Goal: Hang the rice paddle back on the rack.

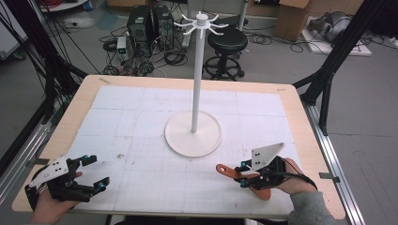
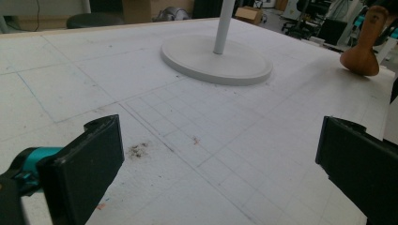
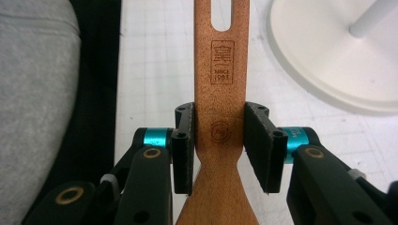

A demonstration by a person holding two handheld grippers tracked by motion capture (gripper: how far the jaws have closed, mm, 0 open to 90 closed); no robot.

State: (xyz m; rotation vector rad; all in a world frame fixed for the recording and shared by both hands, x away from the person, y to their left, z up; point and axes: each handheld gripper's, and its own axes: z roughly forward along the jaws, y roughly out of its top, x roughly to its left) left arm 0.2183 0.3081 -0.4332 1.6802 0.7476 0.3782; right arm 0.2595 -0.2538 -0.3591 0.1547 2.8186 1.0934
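A brown wooden spatula [image 1: 228, 170] with a slotted handle is held above the table's front right. My right gripper [image 1: 243, 174] is shut on it. In the right gripper view both pads press the sides of the spatula's neck [image 3: 220, 84], the slotted end pointing away from my right gripper [image 3: 219, 145]. A white hook stand [image 1: 196, 79] rises from a round base [image 1: 193, 136] at mid table. My left gripper [image 1: 96, 172] rests at the front left, jaws wide apart with nothing between them. The left gripper view shows my left gripper [image 2: 220, 159], the base [image 2: 211, 58] and the spatula [image 2: 361, 51] far right.
A white gridded mat [image 1: 141, 122] covers most of the wooden table [image 1: 300, 117]. Beyond the far edge, a black stool [image 1: 226, 44], computer towers [image 1: 150, 26] and cables sit on the floor. Black frame legs [image 1: 328, 75] flank the table.
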